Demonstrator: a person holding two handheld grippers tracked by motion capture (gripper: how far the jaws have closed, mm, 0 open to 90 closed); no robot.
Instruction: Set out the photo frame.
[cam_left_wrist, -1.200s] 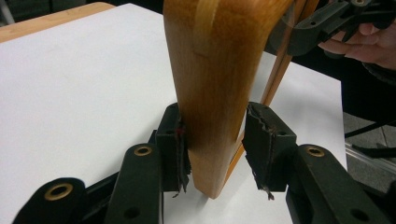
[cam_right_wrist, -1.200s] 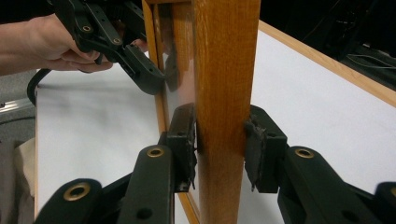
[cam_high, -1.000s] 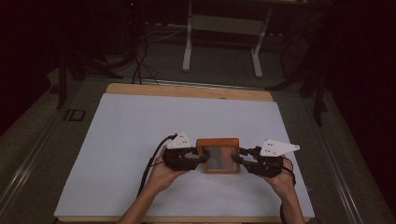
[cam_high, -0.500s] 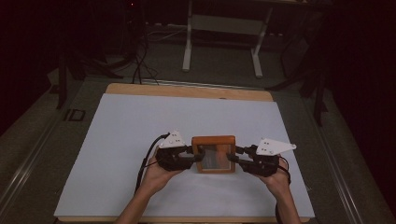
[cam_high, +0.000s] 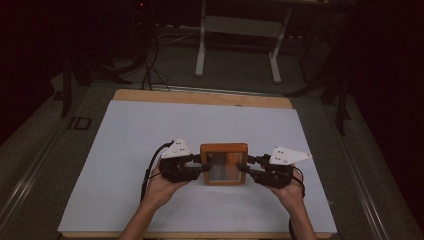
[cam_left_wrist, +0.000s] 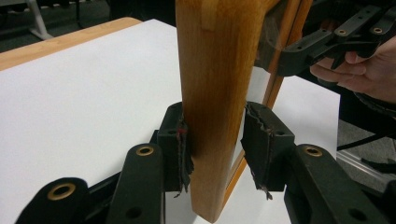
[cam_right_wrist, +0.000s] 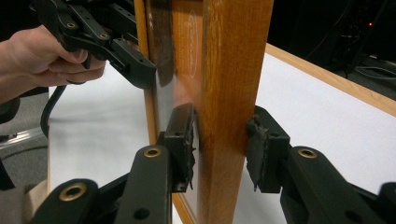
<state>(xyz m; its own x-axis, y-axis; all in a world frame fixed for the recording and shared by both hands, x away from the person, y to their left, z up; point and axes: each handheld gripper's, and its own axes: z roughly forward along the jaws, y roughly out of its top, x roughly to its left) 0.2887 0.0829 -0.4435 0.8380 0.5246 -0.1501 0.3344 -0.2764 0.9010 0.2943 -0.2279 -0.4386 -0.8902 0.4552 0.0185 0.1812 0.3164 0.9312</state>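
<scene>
wooden frame (cam_high: 223, 148) sits mid-tabletop (cam_high: 125, 150), left hand-held gripper (cam_high: 204, 165) at its 9 o'clock, right hand-held gripper (cam_high: 242, 168) at its 3, each grasping a side rail, equally near, rails running 12-to-6.

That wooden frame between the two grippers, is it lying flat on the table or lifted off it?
Lifted, it seems: in the left gripper view the wooden frame hangs with its corner above the white table.

An orange-brown wooden picture frame (cam_high: 223, 148) shows straight grain and a glossy pane streaked grey and orange. At nine and three o'clock sit the black left gripper (cam_high: 204, 164) and black right gripper (cam_high: 243, 167), pale-grey plates on top. White table sheet (cam_high: 125, 150), tan edge.
</scene>
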